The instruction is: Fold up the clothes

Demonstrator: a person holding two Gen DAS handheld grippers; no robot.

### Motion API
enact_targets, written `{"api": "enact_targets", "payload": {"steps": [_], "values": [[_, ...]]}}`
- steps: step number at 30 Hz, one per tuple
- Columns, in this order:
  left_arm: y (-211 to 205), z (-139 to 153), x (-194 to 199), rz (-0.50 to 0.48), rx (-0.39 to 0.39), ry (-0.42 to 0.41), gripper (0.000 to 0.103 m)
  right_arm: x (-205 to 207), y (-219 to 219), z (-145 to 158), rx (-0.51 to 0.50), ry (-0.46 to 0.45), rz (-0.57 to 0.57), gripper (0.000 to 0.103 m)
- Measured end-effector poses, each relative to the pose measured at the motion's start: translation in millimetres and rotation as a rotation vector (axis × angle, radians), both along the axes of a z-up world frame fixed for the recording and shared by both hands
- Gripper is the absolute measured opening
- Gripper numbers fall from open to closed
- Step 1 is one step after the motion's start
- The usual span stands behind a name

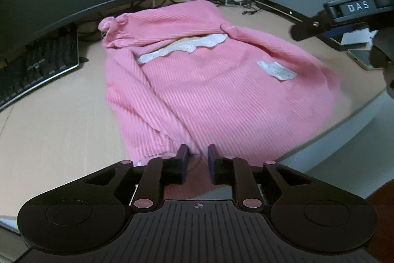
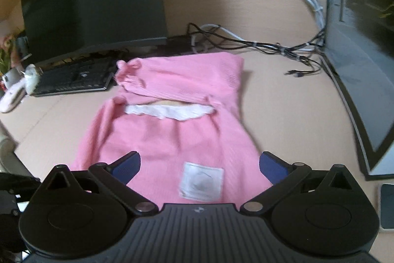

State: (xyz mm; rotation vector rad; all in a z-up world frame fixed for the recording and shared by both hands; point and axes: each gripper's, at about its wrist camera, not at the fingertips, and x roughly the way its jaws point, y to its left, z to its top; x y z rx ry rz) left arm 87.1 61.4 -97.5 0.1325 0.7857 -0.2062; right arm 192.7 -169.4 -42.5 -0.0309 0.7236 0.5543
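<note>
A pink ribbed garment (image 1: 221, 95) (image 2: 160, 139) lies on the tan desk (image 1: 61, 120), with a white lace trim (image 1: 184, 48) across its far part and a white label (image 1: 277, 70) (image 2: 200, 181). My left gripper (image 1: 198, 157) is at the garment's near end by the desk edge, its jaws a narrow gap apart and pinching a fold of pink cloth. Creases run toward that grip. My right gripper (image 2: 200, 155) hovers wide open over the label end, with nothing between its pads. One of its fingers (image 1: 307, 27) shows at the upper right in the left wrist view.
A black keyboard (image 1: 41, 61) (image 2: 73, 78) and a dark monitor (image 2: 93, 4) stand left of the garment. A second monitor (image 2: 357, 65) stands on the right. Tangled cables (image 2: 258, 43) lie behind the garment. A phone (image 1: 362, 58) (image 2: 387, 203) rests near the right edge of the desk.
</note>
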Motion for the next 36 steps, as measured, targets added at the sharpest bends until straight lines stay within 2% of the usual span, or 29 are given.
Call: {"api": "enact_targets", "payload": {"steps": [1,3,4,6,8,12,15,18,19,20,21,22,23,24,27,30,31,34,36], "values": [[1.6,-0.1,-0.6,0.0,-0.012,0.006,0.024,0.8,0.6,0.5,0.004,0.002,-0.003,0.103],[8.1,5.4,-4.0,-0.002,-0.049,0.009,0.039,3.4,-8.4,-3.0,-0.012,0.005,-0.042,0.103],[11.8,9.0,-6.0,-0.004,-0.069,0.01,0.041,4.6,-14.7,-5.5,-0.021,0.008,-0.066,0.103],[19.3,16.2,-10.1,-0.006,-0.11,0.012,0.054,5.7,-31.1,-11.8,-0.033,0.025,-0.124,0.103],[28.0,24.5,-12.7,-0.001,-0.151,0.005,0.061,5.2,-49.4,-20.2,-0.024,0.062,-0.185,0.103],[48.4,36.0,5.3,0.076,-0.235,-0.027,0.069,3.7,-68.9,-37.4,0.041,0.139,-0.262,0.099],[57.2,29.1,27.5,0.128,-0.25,-0.008,0.069,2.0,-65.7,-49.9,0.064,0.173,-0.277,0.092],[59.9,21.0,42.7,0.172,-0.22,0.014,0.069,-2.7,-54.8,-55.3,0.056,0.178,-0.26,0.079],[61.7,19.8,43.5,0.189,-0.209,0.013,0.069,-4.7,-49.5,-55.2,0.042,0.165,-0.249,0.069],[63.5,18.6,44.3,0.205,-0.199,0.013,0.07,-6.1,-44.6,-54.9,0.028,0.154,-0.239,0.05],[67.3,18.5,43.1,0.225,-0.198,0.007,0.072,-5.1,-41.3,-53.3,0.018,0.153,-0.23,0.038],[72.7,19.2,40.1,0.249,-0.204,-0.003,0.075,-3.4,-38.4,-48.8,0.022,0.155,-0.214,0.019],[78.5,19.7,37.5,0.27,-0.216,-0.007,0.08,-3.6,-34.9,-40.2,0.026,0.137,-0.194,0.011],[84.5,20.0,34.9,0.289,-0.231,-0.006,0.081,-4.9,-28.7,-30.2,0.018,0.11,-0.158,0.01],[98.9,21.0,29.1,0.316,-0.282,-0.001,0.083,-21.1,13.9,-7.8,-0.123,0.012,0.097,0.01],[101.5,23.1,26.7,0.284,-0.311,-0.002,0.087,-44.6,55.1,-20.0,-0.313,-0.04,0.332,0.01],[100.7,23.6,26.7,0.274,-0.311,-0.003,0.088,-50.1,63.4,-27.4,-0.357,-0.041,0.38,0.01],[97.0,24.8,25.6,0.272,-0.301,-0.008,0.088,-60.5,72.6,-38.2,-0.387,0.003,0.468,0.01],[96.5,25.2,23.4,0.273,-0.306,-0.007,0.091,-63.5,68.6,-33.4,-0.335,0.043,0.503,0.012]]}}
